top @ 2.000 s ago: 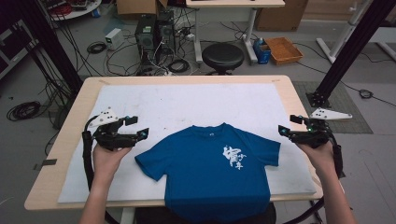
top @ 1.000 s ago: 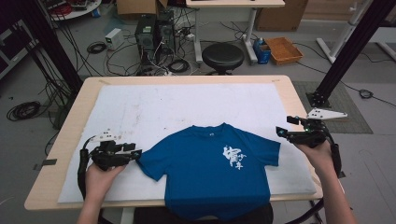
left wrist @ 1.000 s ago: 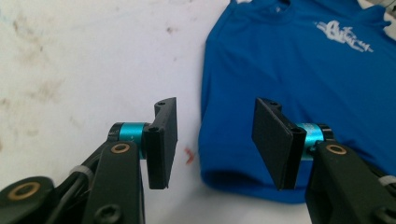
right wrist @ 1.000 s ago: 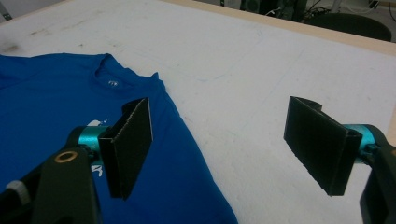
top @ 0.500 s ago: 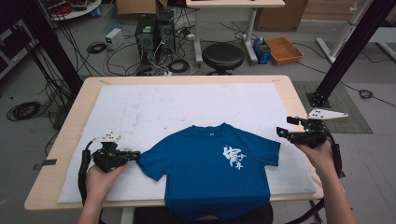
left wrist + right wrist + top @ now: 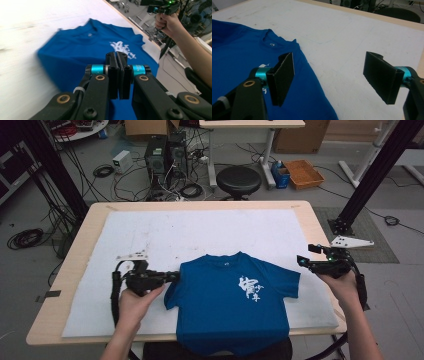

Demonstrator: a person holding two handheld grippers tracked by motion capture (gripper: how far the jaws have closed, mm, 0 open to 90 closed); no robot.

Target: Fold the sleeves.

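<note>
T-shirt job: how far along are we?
Done: the blue T-shirt lies spread flat, print up, on the white mat. In hand: the left gripper, jaws together, is at its sleeve edge; whether it pinches cloth is unclear. Left: the right gripper is open beside the other sleeve; no fold made.

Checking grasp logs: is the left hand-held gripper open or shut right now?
Shut. Left hand-held gripper: its jaws are pressed together at the T-shirt's sleeve edge. Whether cloth is pinched between them: cannot tell.

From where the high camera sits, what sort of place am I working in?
Probably a lab or workshop: desktop computer towers and loose cables on the floor, black rig frame posts, and a padded table holding a blue T-shirt.
</note>
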